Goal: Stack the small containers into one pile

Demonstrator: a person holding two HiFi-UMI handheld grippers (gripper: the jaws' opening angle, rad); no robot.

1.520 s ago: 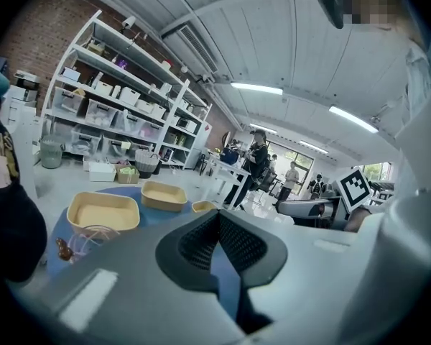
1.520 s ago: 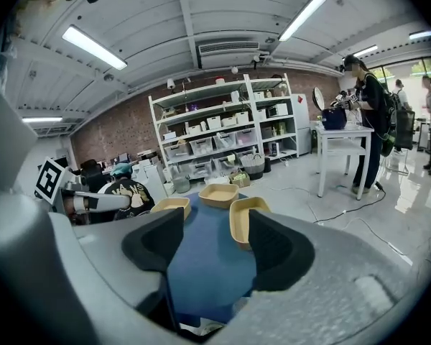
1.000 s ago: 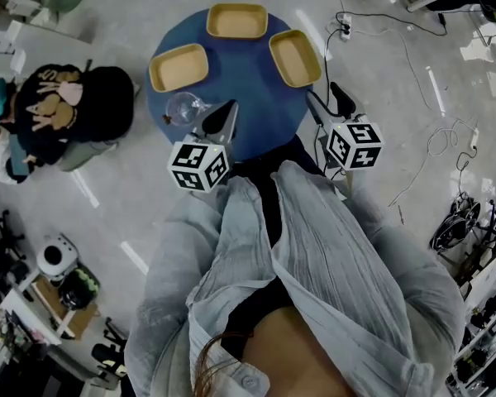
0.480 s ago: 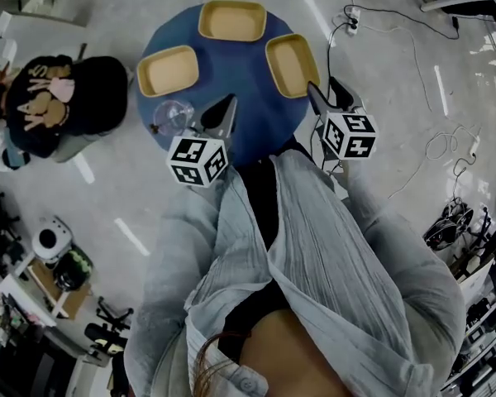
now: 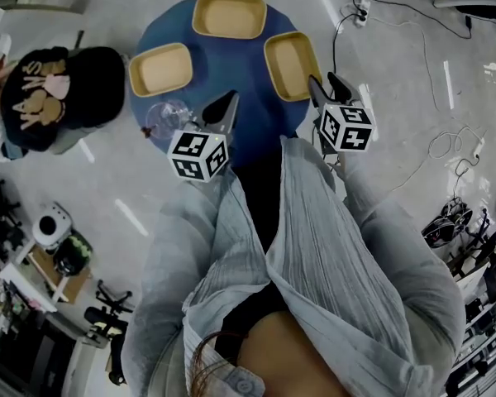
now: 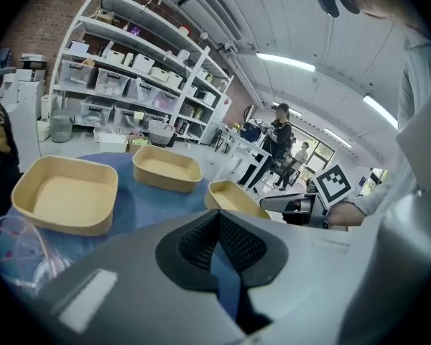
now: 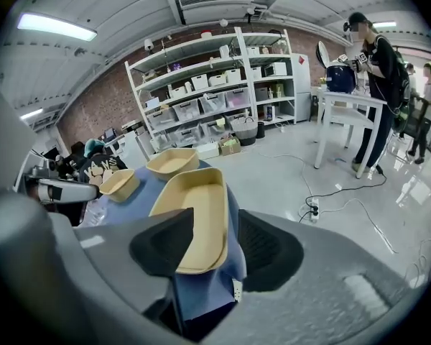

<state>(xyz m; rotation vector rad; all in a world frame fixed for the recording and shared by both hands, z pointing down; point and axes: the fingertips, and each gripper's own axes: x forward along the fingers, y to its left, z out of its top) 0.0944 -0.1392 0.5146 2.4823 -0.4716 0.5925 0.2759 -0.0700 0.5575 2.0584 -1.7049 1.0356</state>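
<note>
The left gripper point(image 5: 228, 99) is squeezed shut on nothing, over the blue table point(image 5: 236, 73). The right gripper point(image 5: 321, 84) has its jaws apart, and they have just been closing. The near end of the right container point(image 5: 292, 55) sits between them, not pinched. The left container point(image 5: 160, 69) and the far container point(image 5: 229, 15) lie apart, further back.

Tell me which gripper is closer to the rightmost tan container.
Right. The right gripper's jaws, just closing, straddle the container's near end without gripping it; the left gripper is farther, over the table's middle.
</note>
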